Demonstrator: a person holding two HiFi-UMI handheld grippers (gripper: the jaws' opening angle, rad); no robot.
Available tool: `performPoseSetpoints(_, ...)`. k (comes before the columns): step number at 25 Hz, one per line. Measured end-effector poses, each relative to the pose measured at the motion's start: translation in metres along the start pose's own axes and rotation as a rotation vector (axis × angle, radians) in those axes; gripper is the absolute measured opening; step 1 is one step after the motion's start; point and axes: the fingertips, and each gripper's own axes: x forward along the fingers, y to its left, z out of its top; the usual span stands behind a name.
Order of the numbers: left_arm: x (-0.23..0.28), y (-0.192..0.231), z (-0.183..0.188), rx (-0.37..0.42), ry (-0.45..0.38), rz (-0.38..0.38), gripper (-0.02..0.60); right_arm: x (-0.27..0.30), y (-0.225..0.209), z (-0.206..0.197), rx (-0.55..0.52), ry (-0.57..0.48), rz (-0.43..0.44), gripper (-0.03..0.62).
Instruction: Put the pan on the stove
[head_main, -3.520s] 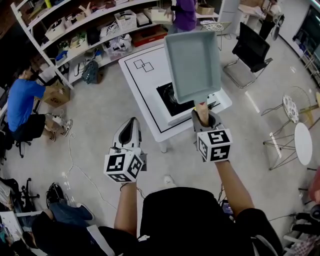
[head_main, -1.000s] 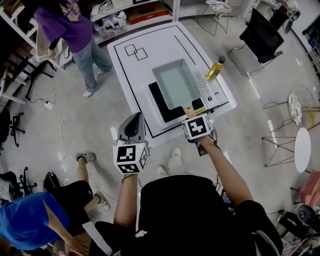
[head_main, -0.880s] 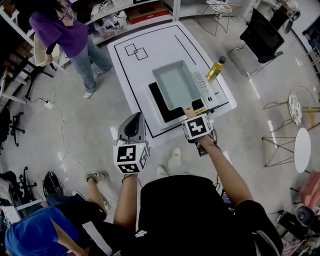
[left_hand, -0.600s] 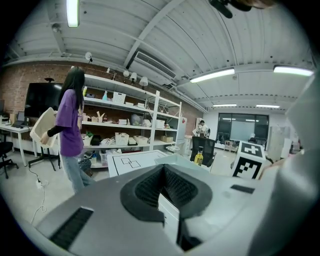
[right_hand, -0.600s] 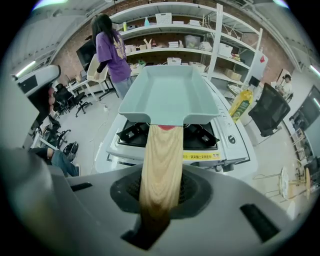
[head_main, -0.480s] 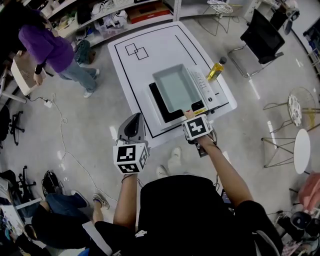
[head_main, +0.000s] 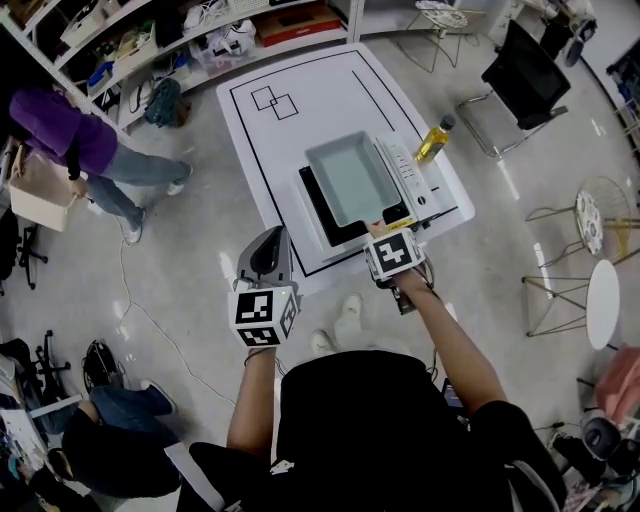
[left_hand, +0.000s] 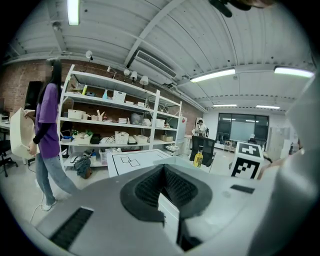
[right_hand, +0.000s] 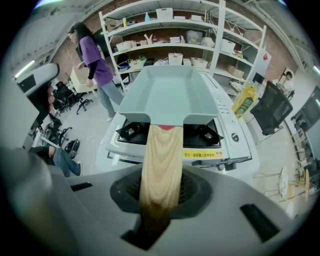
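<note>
A pale green square pan (head_main: 350, 178) with a wooden handle (right_hand: 160, 160) lies over the black top of the white stove (head_main: 318, 215). I cannot tell whether it rests on the grate. My right gripper (head_main: 380, 230) is shut on the handle's end, just in front of the stove's front edge. In the right gripper view the pan (right_hand: 170, 92) covers most of the stove (right_hand: 222, 145), and the handle runs back into the right gripper (right_hand: 159, 202). My left gripper (head_main: 267, 243) hangs left of the table's near corner, its jaws together and nothing in them.
The stove stands on a white table (head_main: 290, 90) marked with black lines. A yellow oil bottle (head_main: 432, 138) stands at the stove's far right corner. A black chair (head_main: 520, 70) is beyond it. A person in purple (head_main: 70, 140) carries a box near the shelves.
The pan has come down from high in the air to lie over the stove, and barely moved in the last second. The person in purple has walked left. My left gripper stays still.
</note>
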Motion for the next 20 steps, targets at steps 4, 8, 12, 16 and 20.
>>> performPoseSetpoints(4, -0.0002, 0.0005, -0.0028, -0.007, 0.001, -0.001, 0.011, -0.0016, 0.0006, -0.0015, -0.003, 0.024, -0.001, 0.066)
performPoseSetpoints(8, -0.0005, 0.0008, -0.0034, -0.012, 0.001, -0.006, 0.011, -0.0024, 0.0030, -0.0023, 0.002, 0.042, 0.006, 0.067)
performPoseSetpoints(12, -0.0012, 0.0018, -0.0038, -0.015, -0.003, -0.013, 0.011, -0.0035, 0.0040, -0.0002, 0.004, 0.045, 0.001, 0.067)
performPoseSetpoints(16, -0.0019, 0.0018, -0.0024, -0.018, -0.007, -0.019, 0.011, -0.0045, 0.0049, 0.0021, 0.009, 0.031, 0.011, 0.073)
performPoseSetpoints(20, -0.0039, -0.0025, -0.0025, -0.014, -0.006, -0.033, 0.011, -0.0086, 0.0030, 0.0040, 0.008, -0.005, -0.002, 0.099)
